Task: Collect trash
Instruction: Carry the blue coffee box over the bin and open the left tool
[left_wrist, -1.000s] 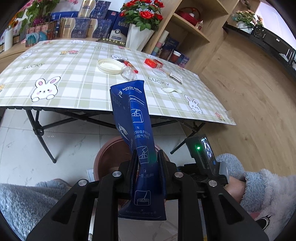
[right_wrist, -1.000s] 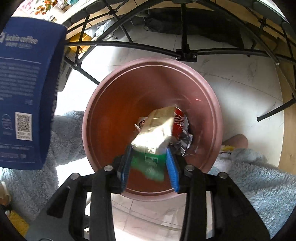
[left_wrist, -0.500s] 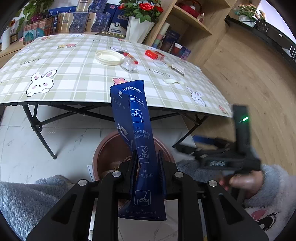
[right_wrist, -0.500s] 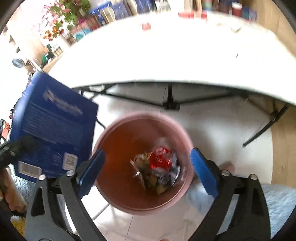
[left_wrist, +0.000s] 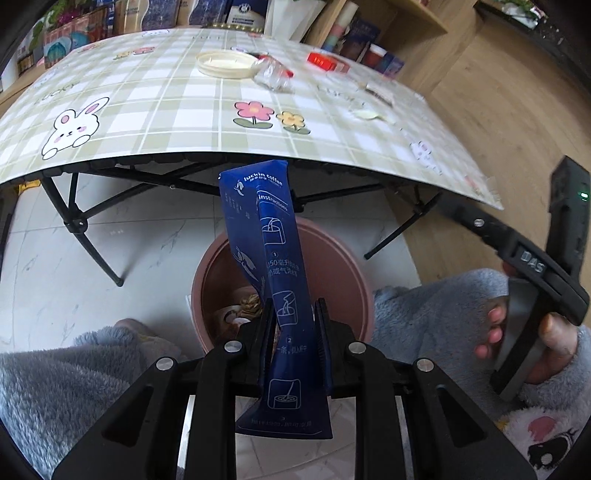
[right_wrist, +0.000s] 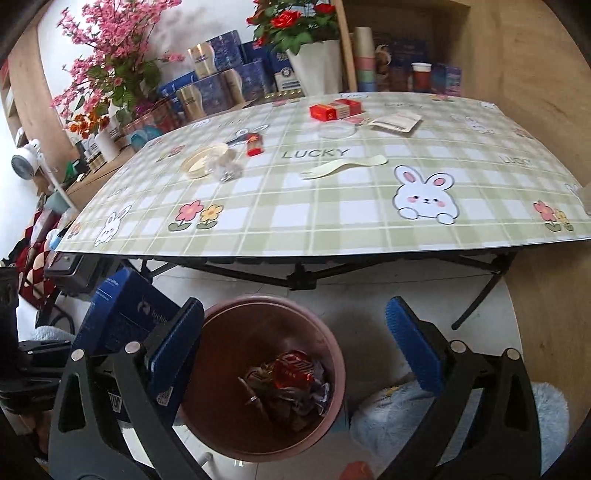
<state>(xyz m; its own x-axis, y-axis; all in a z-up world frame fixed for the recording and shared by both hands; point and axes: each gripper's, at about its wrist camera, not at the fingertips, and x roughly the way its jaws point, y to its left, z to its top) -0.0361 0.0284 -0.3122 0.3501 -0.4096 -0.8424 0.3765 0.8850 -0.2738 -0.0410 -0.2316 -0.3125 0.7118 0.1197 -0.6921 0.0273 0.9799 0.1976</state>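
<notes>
My left gripper (left_wrist: 293, 325) is shut on a blue Luckin coffee packet (left_wrist: 271, 258) and holds it upright above the near rim of the pink trash bin (left_wrist: 347, 266). The packet also shows at the left of the right wrist view (right_wrist: 122, 317). My right gripper (right_wrist: 295, 347) is open and empty above the same bin (right_wrist: 332, 354), which holds crumpled wrappers (right_wrist: 291, 380). On the table lie a red box (right_wrist: 334, 108), a white lid (right_wrist: 203, 159), a crumpled clear wrapper (right_wrist: 227, 168), a small red item (right_wrist: 255, 144), a pale plastic fork (right_wrist: 343, 168) and a sachet (right_wrist: 395, 121).
The folding table (right_wrist: 332, 221) with a checked bunny cloth stands over the bin on black legs (left_wrist: 92, 251). Shelves, boxes and flower vases (right_wrist: 314, 66) stand behind it. My knees in fluffy grey fabric (left_wrist: 66, 380) flank the bin. The right hand-held gripper's body (left_wrist: 535, 258) shows at the right.
My right gripper opened and dropped the green and gold wrapper into the bin, then rose and tilted up toward the table. My left gripper brought the blue packet lower, over the bin.
</notes>
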